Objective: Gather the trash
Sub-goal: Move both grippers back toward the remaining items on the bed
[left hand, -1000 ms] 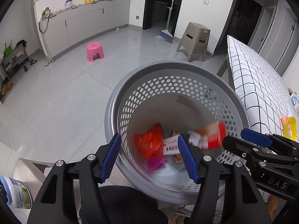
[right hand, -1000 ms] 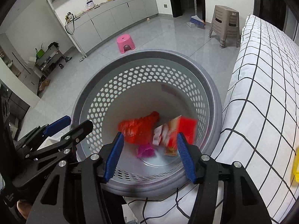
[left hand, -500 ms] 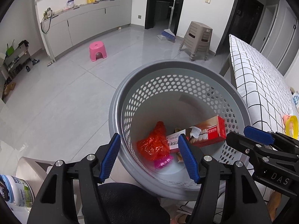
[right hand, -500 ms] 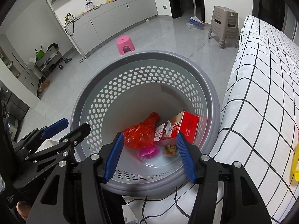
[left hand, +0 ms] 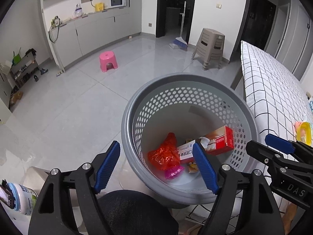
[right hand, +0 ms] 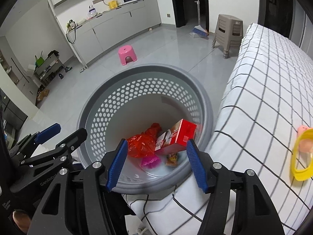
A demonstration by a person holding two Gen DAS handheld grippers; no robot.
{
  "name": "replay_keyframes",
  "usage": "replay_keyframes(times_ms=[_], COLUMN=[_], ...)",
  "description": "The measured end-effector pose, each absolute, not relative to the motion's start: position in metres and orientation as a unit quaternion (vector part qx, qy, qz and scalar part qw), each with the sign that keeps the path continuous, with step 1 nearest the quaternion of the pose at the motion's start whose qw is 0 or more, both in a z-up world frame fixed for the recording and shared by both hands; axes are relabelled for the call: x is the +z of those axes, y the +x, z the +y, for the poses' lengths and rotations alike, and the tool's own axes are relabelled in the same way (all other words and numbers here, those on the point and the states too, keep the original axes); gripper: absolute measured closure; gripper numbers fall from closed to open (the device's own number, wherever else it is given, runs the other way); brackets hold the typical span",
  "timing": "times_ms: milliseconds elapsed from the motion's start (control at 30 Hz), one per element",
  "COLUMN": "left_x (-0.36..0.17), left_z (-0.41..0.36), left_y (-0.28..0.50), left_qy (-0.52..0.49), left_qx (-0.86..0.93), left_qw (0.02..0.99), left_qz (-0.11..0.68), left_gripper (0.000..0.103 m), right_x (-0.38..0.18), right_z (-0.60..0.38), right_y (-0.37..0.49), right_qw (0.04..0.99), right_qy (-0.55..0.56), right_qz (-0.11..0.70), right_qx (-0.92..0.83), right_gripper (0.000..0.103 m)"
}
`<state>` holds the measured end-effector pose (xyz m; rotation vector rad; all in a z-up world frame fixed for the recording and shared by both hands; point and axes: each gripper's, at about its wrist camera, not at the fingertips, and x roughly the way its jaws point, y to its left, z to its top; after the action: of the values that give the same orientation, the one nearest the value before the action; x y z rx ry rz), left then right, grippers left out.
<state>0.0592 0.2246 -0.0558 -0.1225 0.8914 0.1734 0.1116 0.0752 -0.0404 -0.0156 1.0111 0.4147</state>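
Observation:
A grey perforated basket stands on the floor beside the bed. Inside lie a red-and-white toothpaste box, an orange-red plastic bag, a pink wrapper and a small snack packet. My left gripper is open and empty above the basket's near left rim. My right gripper is open and empty above the basket's near rim; it also shows at the right of the left wrist view.
A bed with a checked cover lies to the right, with a yellow ring and pink toy on it. A black chair seat sits below. A pink stool, tan stools and a broom stand farther off.
The toothpaste box has fallen and settled in the basket. Both grippers have drawn back and up from the basket, staying open.

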Motion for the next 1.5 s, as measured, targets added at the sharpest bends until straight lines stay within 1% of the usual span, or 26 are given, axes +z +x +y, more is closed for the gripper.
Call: replay_keyframes(times_ms=[167,267,367,433,567,900,1267,1500], left_x=[-0.041,-0.032,-0.024,-0.019,-0.011,-0.007,-0.005,-0.009], left_z=[0.215,0.208,0.198,0.19,0.17,0.098,0.004,-0.036], left_y=[0.052,0.047,0.044,0.042,0.04,0.039,0.048,0.063], left_qy=[-0.052,-0.044,-0.035,-0.032,-0.026,-0.014,0.018,0.034], left_qx=[0.091,0.093,0.093,0.088,0.075,0.013,-0.062,-0.082], left_qw=[0.906,0.912,0.917,0.919,0.924,0.926,0.925,0.92], left_qz=[0.411,0.398,0.387,0.384,0.373,0.376,0.375,0.381], left_gripper=[0.02,0.016,0.015,0.014,0.01,0.009,0.009,0.008], right_x=[-0.03,-0.023,-0.018,-0.014,-0.007,0.002,-0.016,-0.023], right_z=[0.064,0.053,0.041,0.028,0.004,-0.091,-0.216,-0.265], right_y=[0.1,0.09,0.083,0.079,0.068,0.034,0.004,0.0], right_qw=[0.864,0.874,0.881,0.886,0.896,0.913,0.907,0.898], right_qy=[-0.005,-0.008,-0.006,-0.004,-0.002,0.027,0.076,0.089], right_qz=[0.466,0.453,0.444,0.438,0.425,0.404,0.408,0.417], right_qx=[0.189,0.177,0.166,0.154,0.131,0.05,-0.07,-0.107], right_gripper=[0.039,0.039,0.035,0.034,0.032,0.03,0.03,0.03])
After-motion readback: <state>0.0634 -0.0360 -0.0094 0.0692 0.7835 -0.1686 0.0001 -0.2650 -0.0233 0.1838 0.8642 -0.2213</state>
